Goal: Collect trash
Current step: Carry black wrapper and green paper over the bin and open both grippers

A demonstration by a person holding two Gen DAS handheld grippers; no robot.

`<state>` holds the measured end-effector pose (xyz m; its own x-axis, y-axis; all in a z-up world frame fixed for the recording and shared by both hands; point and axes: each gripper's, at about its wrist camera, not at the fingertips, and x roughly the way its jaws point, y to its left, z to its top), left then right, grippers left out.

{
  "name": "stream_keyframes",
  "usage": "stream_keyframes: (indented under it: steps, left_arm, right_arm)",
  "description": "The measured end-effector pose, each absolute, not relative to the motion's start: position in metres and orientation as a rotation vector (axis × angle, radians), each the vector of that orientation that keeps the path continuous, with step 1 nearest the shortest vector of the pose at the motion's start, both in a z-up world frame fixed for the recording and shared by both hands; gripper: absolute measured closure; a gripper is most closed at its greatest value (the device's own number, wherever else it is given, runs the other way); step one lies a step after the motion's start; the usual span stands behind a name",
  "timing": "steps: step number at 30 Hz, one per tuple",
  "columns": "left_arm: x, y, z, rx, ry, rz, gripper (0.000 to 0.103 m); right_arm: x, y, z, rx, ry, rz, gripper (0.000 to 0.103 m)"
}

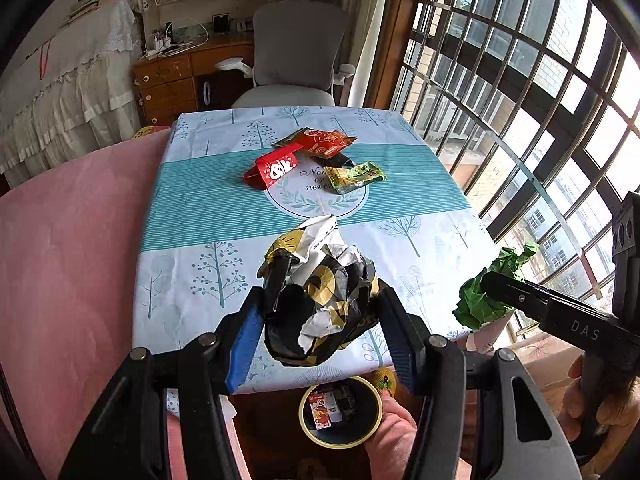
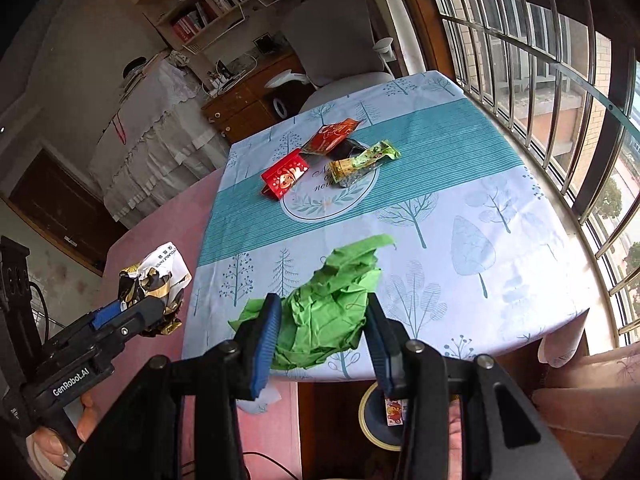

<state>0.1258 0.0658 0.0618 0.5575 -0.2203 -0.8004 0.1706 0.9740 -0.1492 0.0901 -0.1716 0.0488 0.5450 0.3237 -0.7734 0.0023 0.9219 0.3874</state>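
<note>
My left gripper [image 1: 320, 304] is shut on a crumpled black, gold and white wrapper [image 1: 320, 292], held above the table's near edge; it also shows in the right wrist view [image 2: 154, 280]. My right gripper [image 2: 324, 316] is shut on a crumpled green paper [image 2: 332, 304], also seen in the left wrist view [image 1: 488, 292]. A small round bin [image 1: 340, 412] with yellow rim stands on the floor below the table edge, holding some packets; it also shows in the right wrist view [image 2: 376, 416]. On the table centre lie a red box [image 1: 272, 168], an orange-red packet [image 1: 324, 140] and a green-yellow wrapper [image 1: 354, 176].
The table [image 1: 200, 216] has a teal and white tree-print cloth. A pink sofa [image 1: 68, 248] lies to its left, a grey office chair [image 1: 296, 48] behind it, barred windows [image 1: 520, 92] to the right. A pink cushion [image 2: 592, 392] is at lower right.
</note>
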Motion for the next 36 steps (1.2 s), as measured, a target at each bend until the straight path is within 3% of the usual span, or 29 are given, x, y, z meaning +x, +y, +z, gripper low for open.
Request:
stream_keyframes:
  steps: [17,23,36]
  left_arm:
    - [0.041,0.047,-0.051,-0.06,1.191,-0.295,0.047]
    - [0.031,0.026,-0.122,-0.069,1.285,-0.27,0.047]
    - [0.045,-0.027,-0.306,-0.081,1.372,-0.261,0.044]
  right_arm:
    - [-0.008,-0.127,-0.042,0.231,1.233,0.154,0.061]
    - [-0.022,-0.138,-0.115,0.246,1.296,0.142,0.061]
    - [-0.017,-0.18,-0.328,0.296,1.431,0.097,0.058]
